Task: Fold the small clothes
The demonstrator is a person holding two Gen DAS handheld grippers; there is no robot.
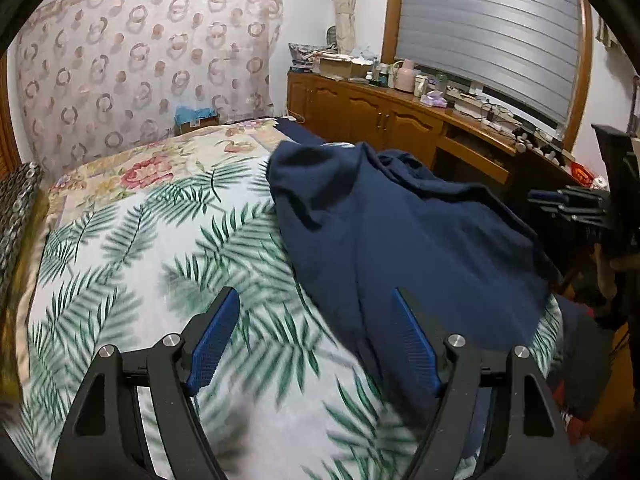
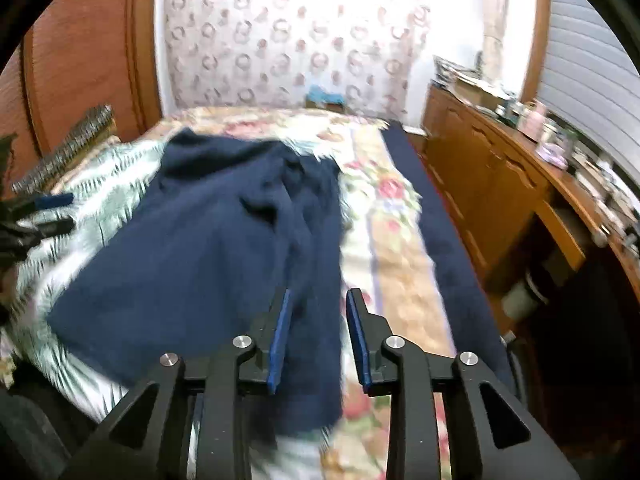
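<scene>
A navy blue garment [image 1: 400,232] lies rumpled and partly spread on the bed's leaf-print sheet [image 1: 140,260]. My left gripper [image 1: 316,296] hovers open over the garment's near left edge, one finger above the sheet, the other above the cloth, nothing between them. In the right wrist view the same garment [image 2: 200,240] fills the middle. My right gripper [image 2: 319,294] stands above its near right edge with the pads apart and not pressing on the cloth. Each gripper also shows in the other's view: the right gripper [image 1: 568,204] at the right edge, the left gripper [image 2: 44,212] at the left edge.
A floral blanket [image 2: 400,280] covers the bed's right side, with a dark blue strip [image 2: 444,240] along its edge. A wooden cabinet [image 1: 380,116] with cluttered bottles and boxes runs beside the bed. A patterned curtain [image 1: 140,60] hangs at the far end.
</scene>
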